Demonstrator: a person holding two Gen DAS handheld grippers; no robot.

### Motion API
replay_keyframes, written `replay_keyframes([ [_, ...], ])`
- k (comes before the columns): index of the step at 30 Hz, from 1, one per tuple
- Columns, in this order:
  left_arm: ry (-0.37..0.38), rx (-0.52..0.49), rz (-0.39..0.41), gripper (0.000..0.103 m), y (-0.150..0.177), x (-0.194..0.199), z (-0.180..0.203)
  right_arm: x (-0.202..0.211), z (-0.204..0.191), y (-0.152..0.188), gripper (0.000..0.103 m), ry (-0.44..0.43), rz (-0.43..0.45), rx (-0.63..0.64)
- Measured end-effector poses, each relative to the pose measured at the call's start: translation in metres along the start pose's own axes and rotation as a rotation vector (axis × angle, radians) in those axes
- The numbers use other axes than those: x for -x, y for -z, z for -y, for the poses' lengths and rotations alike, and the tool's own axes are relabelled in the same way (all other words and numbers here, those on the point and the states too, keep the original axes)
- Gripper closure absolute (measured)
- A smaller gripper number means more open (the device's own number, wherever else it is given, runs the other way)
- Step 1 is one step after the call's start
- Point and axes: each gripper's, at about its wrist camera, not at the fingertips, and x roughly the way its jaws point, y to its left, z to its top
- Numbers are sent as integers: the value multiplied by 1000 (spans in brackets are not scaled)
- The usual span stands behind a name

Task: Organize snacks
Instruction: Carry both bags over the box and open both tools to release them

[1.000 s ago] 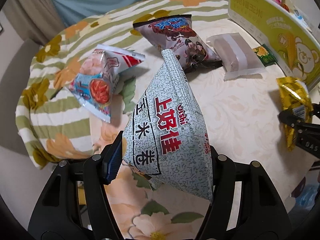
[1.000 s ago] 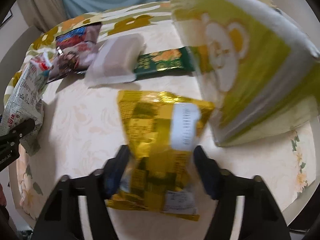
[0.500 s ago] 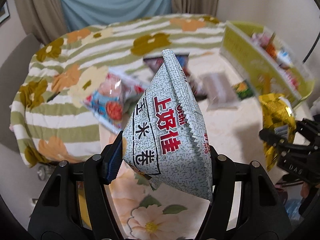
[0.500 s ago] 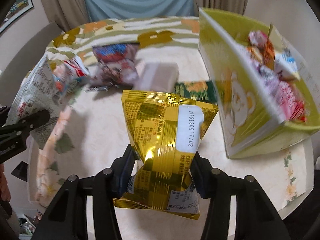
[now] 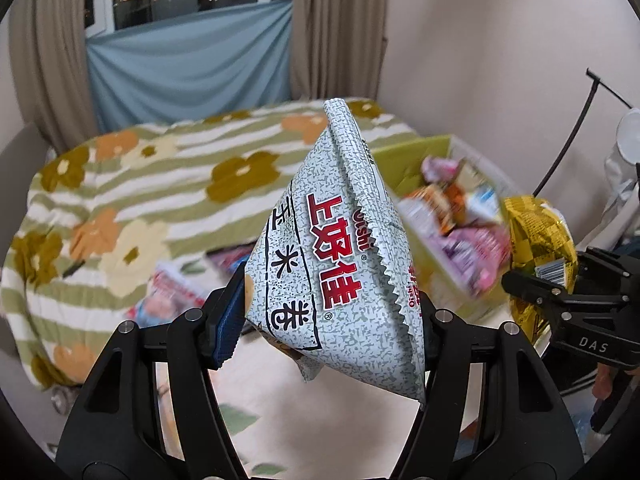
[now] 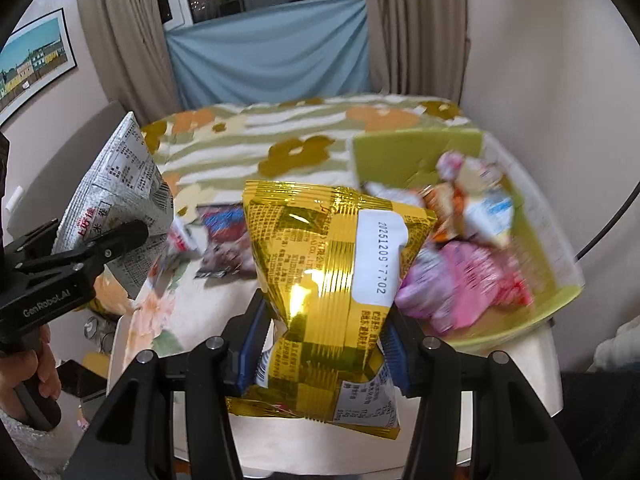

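Note:
My left gripper (image 5: 326,320) is shut on a grey speckled snack bag with red Chinese letters (image 5: 336,248) and holds it high above the table. It also shows at the left of the right wrist view (image 6: 116,200). My right gripper (image 6: 324,344) is shut on a gold foil snack bag (image 6: 328,272), also lifted; this bag shows at the right of the left wrist view (image 5: 540,240). A green box (image 6: 416,152) with several snack packs in it stands at the right of the table.
Two snack packs lie on the table: a red and white one (image 5: 168,296) and a dark purple one (image 6: 224,240). A flowered green striped blanket (image 5: 160,184) covers the far side. Curtains and a wall stand behind.
Both grippers have risen with their bags and tilted up, so the table and the green box now lie lower and further off. Both grips are unchanged.

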Motion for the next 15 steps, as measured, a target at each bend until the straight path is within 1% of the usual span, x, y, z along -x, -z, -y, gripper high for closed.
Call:
replay_keyframes([
  [2,10,6,15,42,-15,-5,21,5,21,-7,55,-1,18,-7],
  [3,26,20,21,42,-22,-8,31,6,30,-10,55,-2,20,-11],
  [6,46,38,19,42,-39,-23,58,7,61,-19,55,-8,18,-15],
  [10,59,55,-1,42,-61,-54,100,8,102,-25,55,-26,13,-16],
  [15,38,71,-52,42,-73,-101,148,-3,144,-31,55,-61,-10,-9],
])
